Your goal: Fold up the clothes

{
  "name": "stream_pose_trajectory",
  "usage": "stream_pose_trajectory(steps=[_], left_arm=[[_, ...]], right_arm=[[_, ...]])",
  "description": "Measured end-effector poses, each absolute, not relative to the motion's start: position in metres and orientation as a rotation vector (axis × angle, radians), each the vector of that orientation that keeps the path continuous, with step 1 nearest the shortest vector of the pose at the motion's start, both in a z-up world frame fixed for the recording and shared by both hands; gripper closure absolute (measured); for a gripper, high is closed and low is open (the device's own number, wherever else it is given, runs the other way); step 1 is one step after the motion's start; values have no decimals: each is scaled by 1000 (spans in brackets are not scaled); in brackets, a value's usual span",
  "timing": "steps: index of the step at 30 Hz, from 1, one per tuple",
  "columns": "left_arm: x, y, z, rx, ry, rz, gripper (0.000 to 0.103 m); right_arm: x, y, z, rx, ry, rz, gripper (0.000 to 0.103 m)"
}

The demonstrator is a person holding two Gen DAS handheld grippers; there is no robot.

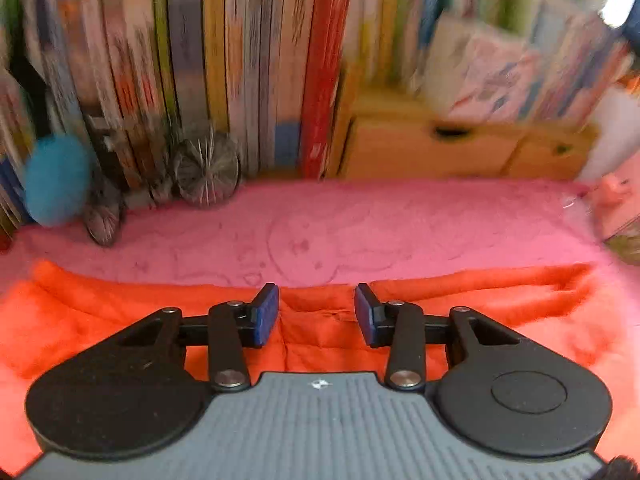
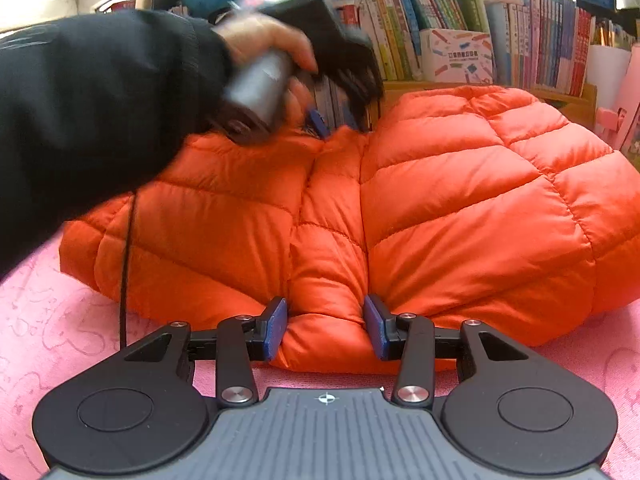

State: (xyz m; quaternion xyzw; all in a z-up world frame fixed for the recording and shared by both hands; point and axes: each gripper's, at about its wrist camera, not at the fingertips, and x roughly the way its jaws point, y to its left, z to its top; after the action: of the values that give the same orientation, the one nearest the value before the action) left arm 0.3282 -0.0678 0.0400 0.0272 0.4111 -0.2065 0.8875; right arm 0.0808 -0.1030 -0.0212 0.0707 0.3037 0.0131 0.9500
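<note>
orange puffer jacket (image 2: 440,208) lies spread on the pink blanket (image 1: 360,232), far edge near the bookshelf (image 1: 240,60). right claw (image 2: 326,328) has jaws apart, straddling a fold at the near hem. left claw (image 1: 317,314) has jaws apart over the far edge, bare blanket ahead. feather toys (image 1: 204,168) stand left, wooden drawers (image 1: 440,148) behind

left claw (image 1: 317,312): jaws apart | right claw (image 2: 325,328): jaws apart | black sleeve (image 2: 92,120)
</note>
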Motion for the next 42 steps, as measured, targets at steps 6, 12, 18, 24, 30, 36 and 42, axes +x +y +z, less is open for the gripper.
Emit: stream_pose_trajectory(steps=[6,12,18,24,30,36,42], left_arm=[[272,-49,50,131,860,-501,62],[253,-53,16,184,953,-499,63],[311,-77,7,150,928,-428,62],[367,-91,-6,131,916,-341,62],[357,-78,14,46,911,-296,62],[259,-52,39,51,732,-326,63],[175,-47,41,82,532,-291,62]], right_arm=[[77,-102,-21,147,615,30,59],[82,-105,-21,163,614,36,57],[82,-102,-21,160,615,38,55],[81,-104,-21,173,614,45,55],[79,-107,-21,195,612,73,47],[54,-131,-16,368,521,112,41],[-3,-198,-6,544,318,-31,40]])
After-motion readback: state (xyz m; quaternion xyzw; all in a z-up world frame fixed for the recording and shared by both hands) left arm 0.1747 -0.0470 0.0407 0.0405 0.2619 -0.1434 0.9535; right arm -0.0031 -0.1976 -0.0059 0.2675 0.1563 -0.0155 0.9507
